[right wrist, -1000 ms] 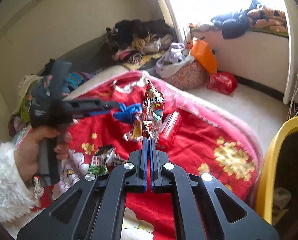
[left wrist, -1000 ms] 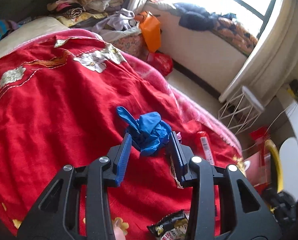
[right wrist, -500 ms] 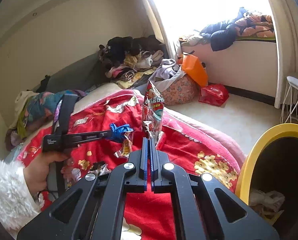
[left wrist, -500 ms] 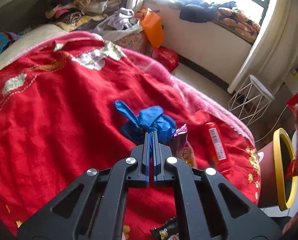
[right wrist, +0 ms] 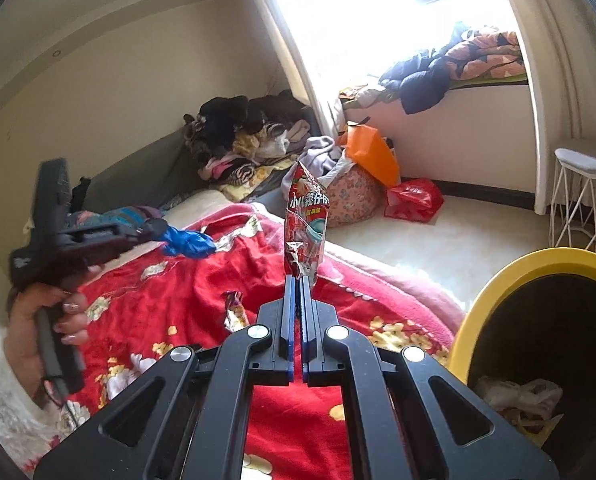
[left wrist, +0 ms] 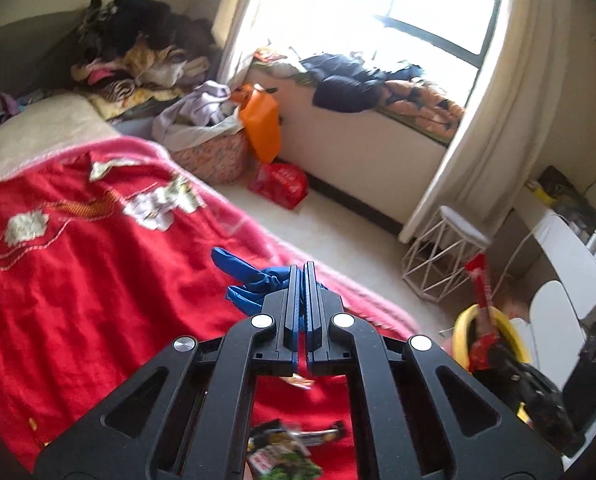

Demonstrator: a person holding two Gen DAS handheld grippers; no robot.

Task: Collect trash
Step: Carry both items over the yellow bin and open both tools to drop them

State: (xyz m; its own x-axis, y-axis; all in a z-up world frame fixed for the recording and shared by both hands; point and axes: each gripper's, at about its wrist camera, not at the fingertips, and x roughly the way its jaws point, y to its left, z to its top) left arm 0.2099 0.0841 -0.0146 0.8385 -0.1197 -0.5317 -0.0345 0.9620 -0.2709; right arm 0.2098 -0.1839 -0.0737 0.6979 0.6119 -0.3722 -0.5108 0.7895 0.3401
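Now the left tongs (left wrist: 303, 270) are pressed together on a blue glove (left wrist: 250, 284), which hangs clear of the red blanket (left wrist: 78, 272) on the bed. From the right wrist view the same glove (right wrist: 188, 243) juts from the tips of the left tongs (right wrist: 158, 230), held in a hand (right wrist: 38, 332) with a white fluffy sleeve (right wrist: 2, 392) at the far left.

The right tongs (right wrist: 297, 280) pinch a red snack bag (right wrist: 306, 220) by its lower edge, so it stands upright above the blanket (right wrist: 178, 292), left of a yellow-rimmed bin (right wrist: 498, 280) at the near right. Crumpled paper (right wrist: 518, 396) lies in the bin. In the left wrist view that bag (left wrist: 483, 312) shows over the bin (left wrist: 462, 320) at the right.

A small shiny wrapper (right wrist: 234, 312) lies on the blanket just left of the right tongs. Another snack packet (left wrist: 286, 452), blurred, lies on the blanket at the near edge, below the left tongs.

Farther off stand a flowered basket (left wrist: 214, 160) of clothes, an orange bag (left wrist: 262, 120), a red bag (left wrist: 282, 184) on the floor and a white wire stool (left wrist: 446, 256) by the curtain (left wrist: 498, 120).
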